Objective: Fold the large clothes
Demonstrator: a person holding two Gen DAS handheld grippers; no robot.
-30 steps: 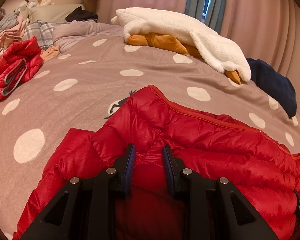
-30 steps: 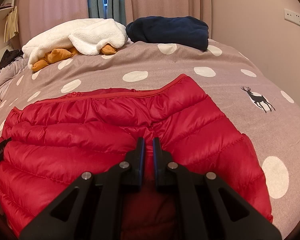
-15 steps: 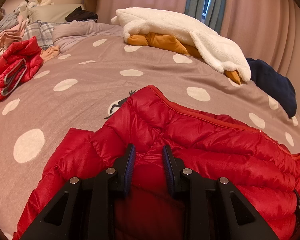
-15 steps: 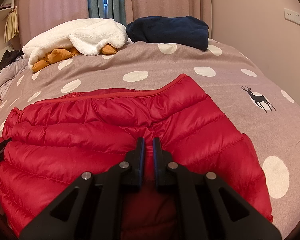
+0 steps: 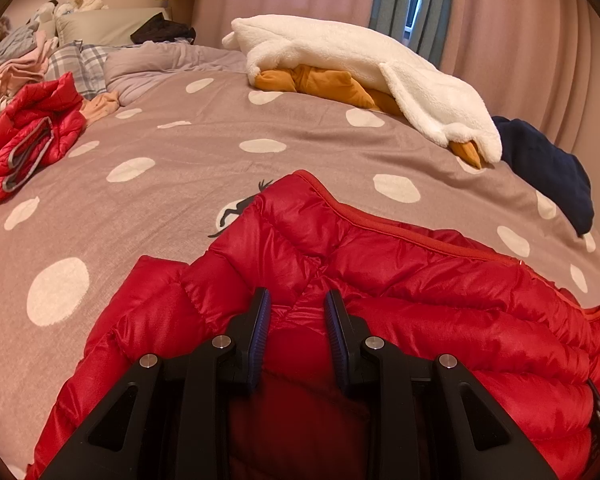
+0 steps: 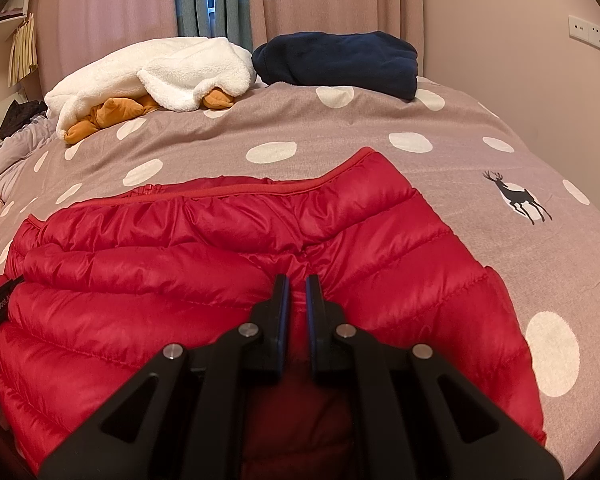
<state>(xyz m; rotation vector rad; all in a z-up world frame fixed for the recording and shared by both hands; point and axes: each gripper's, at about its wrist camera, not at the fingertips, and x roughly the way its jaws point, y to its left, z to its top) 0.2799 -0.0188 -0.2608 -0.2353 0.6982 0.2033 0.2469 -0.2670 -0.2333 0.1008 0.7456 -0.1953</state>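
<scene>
I am holding a red puffer jacket (image 5: 440, 312) that is lying on the dotted bedspread (image 5: 172, 200), near the edge of the bed closest to me and well apart from the white fleece (image 5: 360, 60) and the navy garment (image 6: 340, 60) piled at the far side. My left gripper (image 5: 296, 304) is standing with its jaws partly apart, a thick bunch of quilted fabric filling the gap and bulging against both pads, so I am reading it as clamped on the jacket. My right gripper (image 6: 296, 288) is pinching with its jaws nearly together, a thin fold of the same fabric squeezed between them. Relative to the jacket, both grippers are sitting at its near side, pointing down and away from me across it. The jacket's long axis is running crosswise to the grippers, from my left hand toward my right, with the piped edge (image 6: 268, 190) forming its far border. The left gripper is gripping near the jacket's left end, the right near its right end, so neither is nearer. I am judging that the coming fold depends on carrying this near side over toward that far piped edge, both ends travelling together.
</scene>
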